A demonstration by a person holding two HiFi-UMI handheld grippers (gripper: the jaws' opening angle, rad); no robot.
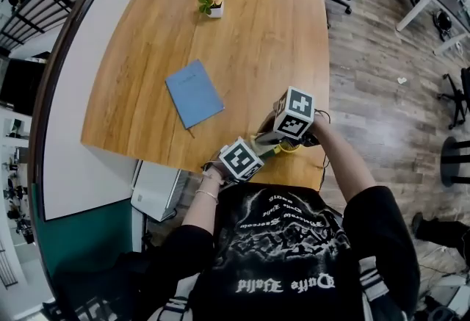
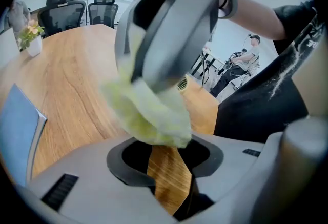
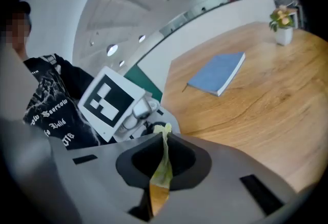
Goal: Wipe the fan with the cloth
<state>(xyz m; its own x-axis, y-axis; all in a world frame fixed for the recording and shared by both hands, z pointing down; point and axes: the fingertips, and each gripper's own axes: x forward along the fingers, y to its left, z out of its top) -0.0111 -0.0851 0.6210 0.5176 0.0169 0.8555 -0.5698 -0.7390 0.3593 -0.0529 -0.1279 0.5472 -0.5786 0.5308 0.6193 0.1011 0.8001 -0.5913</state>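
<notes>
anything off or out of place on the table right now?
Nothing spilled or damaged. The blue notebook lies at a slant to the table edges; the flower pot stands upright; the cloth hangs bunched from the right gripper.

- Black shirt (image 1: 283,239) carried white gothic lettering in several lines, upside down in the head view. It was too ornate and blurred to read.
- Left marker cube (image 1: 241,159) and right marker cube (image 1: 295,112) bore black-and-white square codes only.
- No other text was readable.
</notes>
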